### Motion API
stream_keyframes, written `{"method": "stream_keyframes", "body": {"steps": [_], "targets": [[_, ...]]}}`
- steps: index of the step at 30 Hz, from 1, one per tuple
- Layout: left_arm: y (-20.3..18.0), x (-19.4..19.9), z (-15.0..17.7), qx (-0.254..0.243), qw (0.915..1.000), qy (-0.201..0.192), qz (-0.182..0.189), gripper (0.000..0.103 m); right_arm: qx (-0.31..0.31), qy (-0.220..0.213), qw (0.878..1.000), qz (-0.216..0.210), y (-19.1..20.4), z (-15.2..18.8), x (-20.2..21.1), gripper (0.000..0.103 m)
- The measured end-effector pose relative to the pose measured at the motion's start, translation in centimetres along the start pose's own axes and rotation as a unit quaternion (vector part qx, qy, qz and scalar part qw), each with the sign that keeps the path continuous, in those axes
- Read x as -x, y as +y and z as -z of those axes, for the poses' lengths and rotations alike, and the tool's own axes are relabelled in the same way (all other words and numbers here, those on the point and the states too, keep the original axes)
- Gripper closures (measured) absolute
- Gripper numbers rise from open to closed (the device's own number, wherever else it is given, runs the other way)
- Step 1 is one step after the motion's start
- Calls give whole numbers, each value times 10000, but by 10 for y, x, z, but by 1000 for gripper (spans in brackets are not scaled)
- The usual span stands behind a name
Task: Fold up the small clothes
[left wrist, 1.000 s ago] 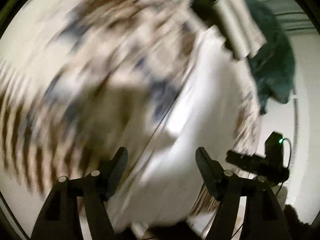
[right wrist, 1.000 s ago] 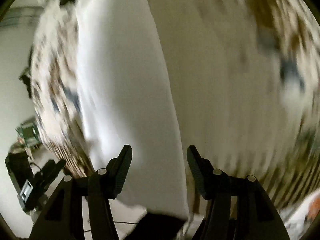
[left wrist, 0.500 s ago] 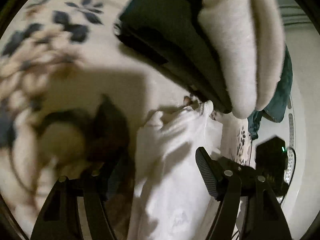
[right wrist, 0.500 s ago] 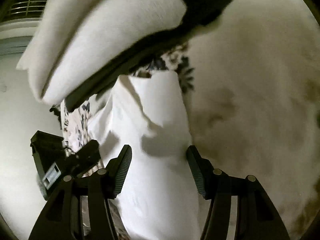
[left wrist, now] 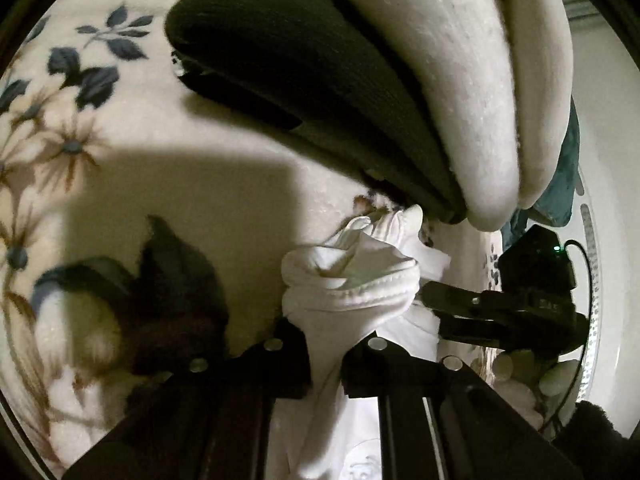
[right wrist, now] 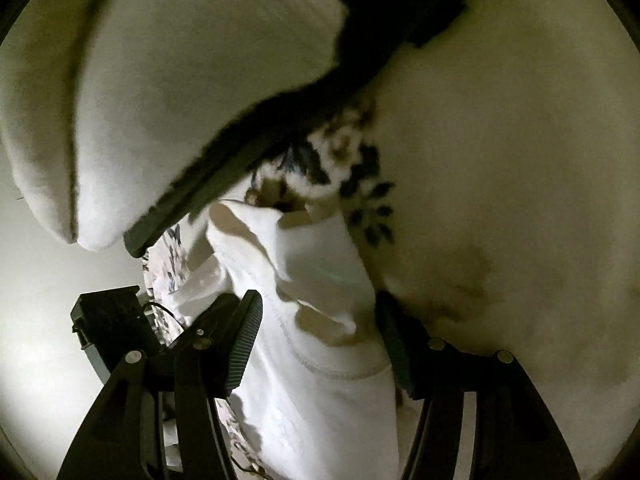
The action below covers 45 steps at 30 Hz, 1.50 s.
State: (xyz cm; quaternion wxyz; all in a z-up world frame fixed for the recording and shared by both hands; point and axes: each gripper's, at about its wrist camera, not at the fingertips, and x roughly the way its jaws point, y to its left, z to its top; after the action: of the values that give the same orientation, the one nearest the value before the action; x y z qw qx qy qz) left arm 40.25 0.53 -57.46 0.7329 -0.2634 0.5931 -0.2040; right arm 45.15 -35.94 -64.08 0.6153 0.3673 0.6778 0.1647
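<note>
A small white garment (left wrist: 352, 292) lies on a floral blanket (left wrist: 72, 132). My left gripper (left wrist: 326, 364) is shut on its bunched hem, with cloth squeezed between the fingers. In the right wrist view the same white garment (right wrist: 320, 340) runs between the fingers of my right gripper (right wrist: 316, 344), which stands open around it. The right gripper also shows in the left wrist view (left wrist: 500, 312), just right of the bunched cloth. A stack of folded clothes, dark (left wrist: 288, 52) under cream (left wrist: 460, 80), lies just beyond the garment.
The folded stack also shows in the right wrist view (right wrist: 180, 92), close above the garment. A teal cloth (left wrist: 564, 184) lies behind the stack at the right. A pale wall (right wrist: 44, 320) lies beyond the blanket's edge.
Both grippers came down close over the white garment near the folded stack. My left gripper went from open to shut on the garment's hem. The right stayed open.
</note>
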Motion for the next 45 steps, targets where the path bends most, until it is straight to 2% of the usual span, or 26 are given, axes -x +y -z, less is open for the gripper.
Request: {"method": "stream_keyframes", "body": {"steps": [2, 3, 4, 5, 6, 10, 12, 15, 17, 19, 20, 21, 23, 25, 28, 30, 33, 35, 38, 41, 45], "targets": [[5, 4, -2, 85, 9999, 8, 111, 95, 121, 42, 9999, 5, -2, -2, 3, 42], [7, 5, -2, 137, 9998, 18, 175, 95, 180, 15, 9998, 12, 0, -3, 3, 46], [9, 7, -3, 167, 9996, 18, 210, 95, 241, -21, 9997, 20, 2, -3, 5, 55], [12, 9, -3, 179, 9995, 16, 242, 95, 321, 4, 9994, 98, 3, -3, 6, 84], [13, 11, -4, 178, 9995, 22, 254, 95, 381, 14, 9991, 174, 4, -3, 6, 91], [18, 11, -6, 362, 9986, 56, 389, 94, 454, -86, 9988, 166, 0, 2, 12, 95], [19, 20, -5, 216, 9993, -20, 321, 94, 512, -238, 9983, 141, 4, 7, 17, 97], [17, 26, -3, 160, 9994, -47, 293, 94, 509, -337, 9981, 106, 7, 13, 24, 97], [17, 22, -6, 279, 9993, 21, 254, 90, 535, -303, 9980, 170, 6, 14, 27, 96], [21, 18, -9, 446, 9989, 111, 101, 73, 425, -182, 9982, 387, 4, 10, 19, 79], [26, 19, -8, 528, 9985, 130, 72, 60, 351, -144, 9982, 474, 1, 9, 19, 58], [30, 21, -7, 635, 9977, 130, 183, 53, 274, -173, 9988, 355, -2, 9, 23, 48], [29, 22, -5, 888, 9953, 146, 366, 51, 133, -121, 9996, 196, -9, 18, 29, 47], [28, 34, 2, 826, 9957, 174, 393, 48, 174, -82, 9998, 110, -16, 29, 41, 47], [24, 67, 32, 623, 9967, 312, 405, 47, 241, 78, 9997, 43, -28, 67, 64, 47], [20, 88, 62, 504, 9972, 479, 276, 47, 202, 271, 9994, 83, -44, 106, 80, 47], [15, 120, 124, 368, 9962, 794, -1, 47, -89, 468, 9987, 154, -75, 170, 101, 47], [20, 145, 169, 424, 9939, 1019, -46, 46, -357, 601, 9974, 198, -96, 211, 118, 47], [33, 164, 226, 568, 9887, 1365, -226, 46, -696, 884, 9929, 394, -108, 297, 100, 47], [48, 166, 282, 856, 9796, 1796, -299, 47, -1028, 1182, 9865, 470, -130, 366, 73, 47], [54, 150, 336, 886, 9696, 2199, -613, 47, -1087, 1478, 9799, 784, -148, 425, 43, 47]]}}
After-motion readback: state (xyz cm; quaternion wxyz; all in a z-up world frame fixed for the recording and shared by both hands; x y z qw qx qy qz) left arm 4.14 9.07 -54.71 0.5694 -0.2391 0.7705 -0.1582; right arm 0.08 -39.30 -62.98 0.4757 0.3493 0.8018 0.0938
